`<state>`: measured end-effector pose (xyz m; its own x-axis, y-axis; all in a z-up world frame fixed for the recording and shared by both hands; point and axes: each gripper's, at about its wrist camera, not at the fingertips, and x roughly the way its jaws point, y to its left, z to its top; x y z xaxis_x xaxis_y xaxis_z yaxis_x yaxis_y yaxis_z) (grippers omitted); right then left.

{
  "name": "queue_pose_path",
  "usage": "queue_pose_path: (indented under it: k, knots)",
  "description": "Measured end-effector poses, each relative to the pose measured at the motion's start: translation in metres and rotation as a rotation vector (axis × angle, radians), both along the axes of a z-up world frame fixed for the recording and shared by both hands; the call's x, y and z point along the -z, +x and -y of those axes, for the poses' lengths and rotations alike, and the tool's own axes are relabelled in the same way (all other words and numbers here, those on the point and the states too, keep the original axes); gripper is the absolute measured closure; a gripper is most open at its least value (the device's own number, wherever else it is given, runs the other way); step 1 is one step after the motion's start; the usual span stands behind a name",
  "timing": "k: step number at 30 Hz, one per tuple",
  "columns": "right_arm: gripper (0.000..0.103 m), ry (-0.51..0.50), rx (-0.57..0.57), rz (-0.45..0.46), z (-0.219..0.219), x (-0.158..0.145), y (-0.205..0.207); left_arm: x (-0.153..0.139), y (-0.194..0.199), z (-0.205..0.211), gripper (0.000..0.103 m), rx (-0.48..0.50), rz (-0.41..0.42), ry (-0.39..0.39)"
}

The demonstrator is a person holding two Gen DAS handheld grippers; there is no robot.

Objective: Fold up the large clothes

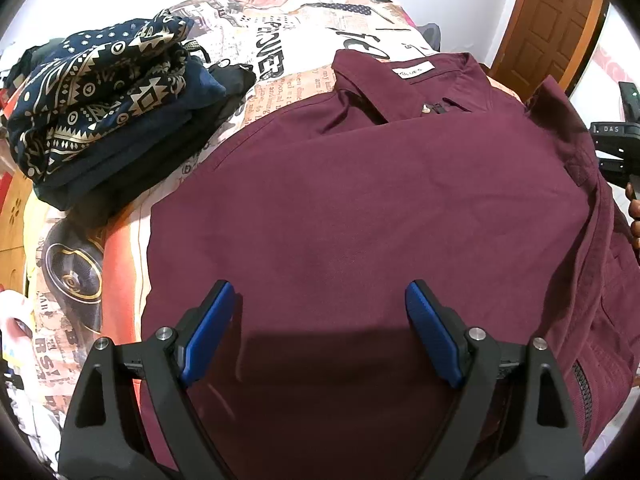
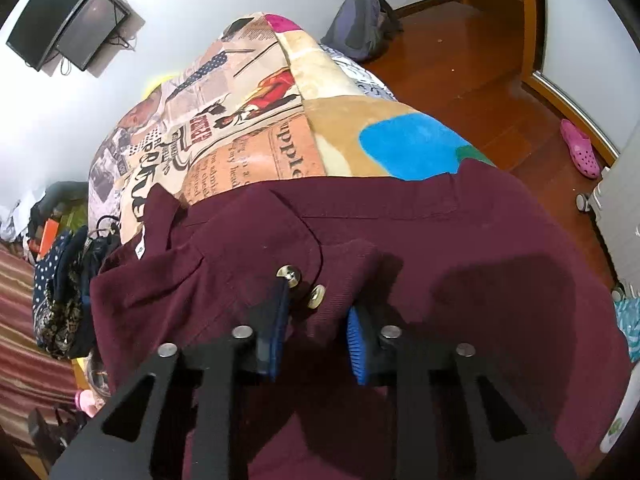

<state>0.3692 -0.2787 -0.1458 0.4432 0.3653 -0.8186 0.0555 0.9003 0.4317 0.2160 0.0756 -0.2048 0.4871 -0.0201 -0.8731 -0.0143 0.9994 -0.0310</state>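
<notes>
Fingers of left gripper (image 1: 320,312) were spread wide over the maroon jacket (image 1: 360,208) mid-frame on a newspaper-print bedspread (image 2: 224,136), right gripper (image 2: 318,320) clamped its snap-buttoned cuff (image 2: 332,300), folded clothes stack (image 1: 104,108) upper left, wooden floor (image 2: 460,64) upper right.

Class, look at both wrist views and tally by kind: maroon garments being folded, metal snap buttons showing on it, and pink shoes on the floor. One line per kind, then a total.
Maroon jacket: 1
Metal snap buttons: 2
Pink shoe: 1
Total: 4
</notes>
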Motion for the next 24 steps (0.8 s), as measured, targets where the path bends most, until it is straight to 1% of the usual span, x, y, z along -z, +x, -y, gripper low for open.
queue_pose_path:
  k: [1,4,5,9,10,12,14,20,23,24]
  knots:
    - [0.087,-0.009,-0.004,0.011,-0.002,-0.004,-0.002,0.0,0.0,0.0,0.016,0.003,0.0,0.002]
    - [0.088,-0.064,-0.002,0.116,-0.002,-0.033,-0.02,-0.002,0.0,0.003,0.016,0.012,-0.003,-0.001]
    - [0.088,-0.065,0.003,0.153,0.002,-0.044,-0.026,-0.003,0.0,0.005,0.016,0.018,-0.004,-0.003]
    - [0.089,-0.054,0.006,0.245,0.015,-0.079,-0.051,-0.008,-0.003,0.015,0.016,0.047,0.004,-0.005]
    - [0.093,-0.064,0.006,0.261,0.018,-0.084,-0.058,-0.009,-0.003,0.018,0.016,0.054,0.005,-0.008]
    - [0.095,-0.127,0.015,0.285,0.025,-0.088,-0.072,-0.012,-0.004,0.026,0.016,0.074,0.009,-0.019]
    - [0.095,-0.129,0.029,0.27,0.035,-0.083,-0.078,-0.014,-0.006,0.035,0.016,0.098,0.015,-0.016]
    - [0.094,-0.118,0.056,0.17,0.053,-0.049,-0.093,-0.018,-0.012,0.059,0.016,0.154,0.021,0.012]
    - [0.092,-0.1,0.051,0.1,0.059,-0.03,-0.096,-0.019,-0.012,0.065,0.016,0.158,0.02,0.017]
    - [0.088,-0.086,0.049,0.09,0.061,-0.027,-0.097,-0.02,-0.012,0.067,0.016,0.158,0.02,0.017]
